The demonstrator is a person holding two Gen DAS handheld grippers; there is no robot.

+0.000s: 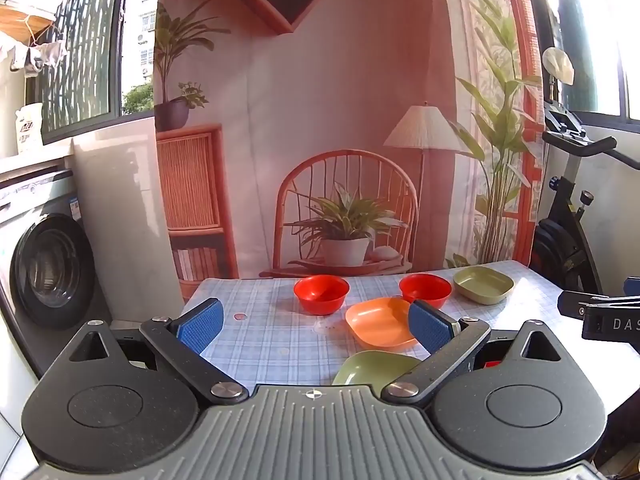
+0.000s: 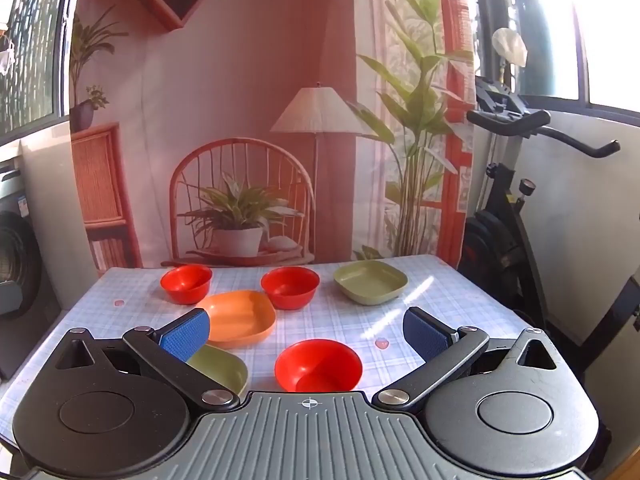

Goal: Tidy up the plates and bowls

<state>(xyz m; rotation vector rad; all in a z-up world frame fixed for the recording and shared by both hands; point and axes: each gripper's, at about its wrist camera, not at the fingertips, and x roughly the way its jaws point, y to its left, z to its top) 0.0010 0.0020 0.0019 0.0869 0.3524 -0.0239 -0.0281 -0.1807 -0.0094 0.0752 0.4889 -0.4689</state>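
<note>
Three red bowls sit on the checked table: far left (image 2: 186, 283), far middle (image 2: 290, 287) and near (image 2: 318, 365). An orange plate (image 2: 241, 317) lies between them, a green plate (image 2: 371, 281) at the far right, another green plate (image 2: 222, 368) near left. My right gripper (image 2: 306, 332) is open and empty above the near bowl. My left gripper (image 1: 316, 324) is open and empty above the table, with two red bowls (image 1: 321, 293) (image 1: 425, 289), the orange plate (image 1: 380, 322) and both green plates (image 1: 483, 284) (image 1: 372, 368) ahead.
The table (image 2: 440, 304) ends at a printed backdrop at the far edge. A washing machine (image 1: 48, 268) stands to the left, an exercise bike (image 2: 516, 216) to the right. The other gripper's body (image 1: 600, 314) shows at the right edge of the left wrist view.
</note>
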